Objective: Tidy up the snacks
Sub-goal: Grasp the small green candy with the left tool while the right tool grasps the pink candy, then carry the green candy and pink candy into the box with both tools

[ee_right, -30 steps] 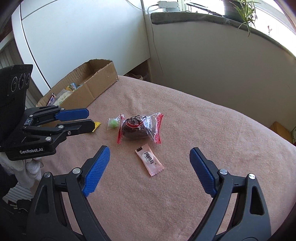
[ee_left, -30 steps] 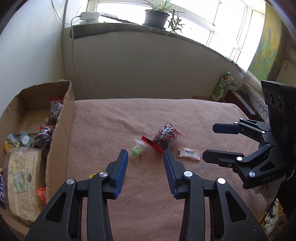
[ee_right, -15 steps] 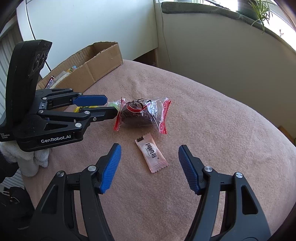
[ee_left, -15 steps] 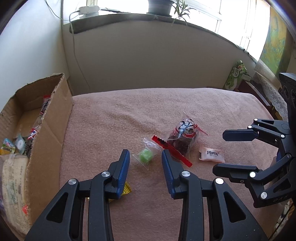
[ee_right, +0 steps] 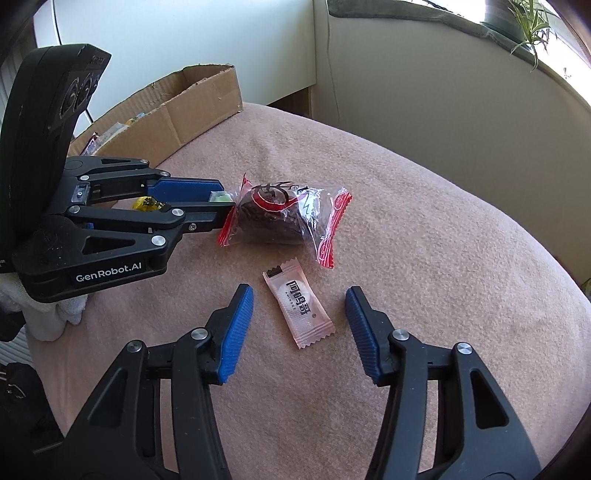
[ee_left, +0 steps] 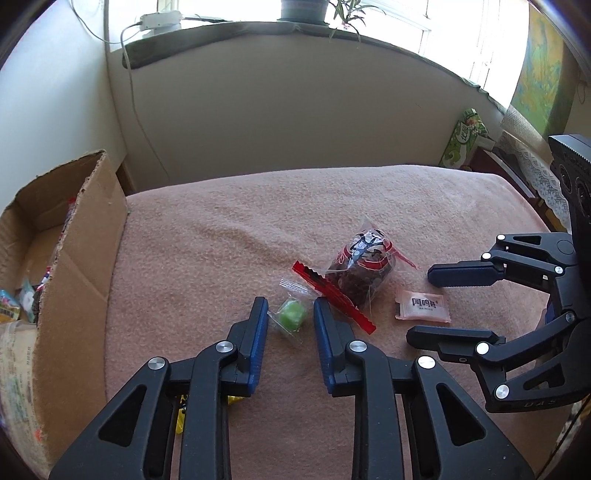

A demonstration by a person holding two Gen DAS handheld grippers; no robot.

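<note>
A green candy in clear wrap (ee_left: 292, 314) lies on the pink blanket (ee_left: 221, 258) between the blue pads of my left gripper (ee_left: 290, 323). Its jaws are closing, with a small gap still showing on each side. My right gripper (ee_right: 299, 297) straddles a pink sachet (ee_right: 301, 308), and its jaws are closing too, still well apart from the packet. A dark snack in a clear bag with red ends (ee_right: 275, 214) rests just beyond both. The cardboard box (ee_left: 81, 251) with several snacks stands at the left.
A yellow candy (ee_left: 180, 419) lies under my left gripper's frame. A green packet (ee_left: 463, 144) leans at the far right edge. A wall and a window ledge with a plant (ee_left: 306, 7) rise behind. A white cloth (ee_right: 48, 314) hangs off the near left edge.
Both grippers sank toward the blanket and narrowed their jaws. The left one moved over the green candy; the right one came down around the pink sachet.
</note>
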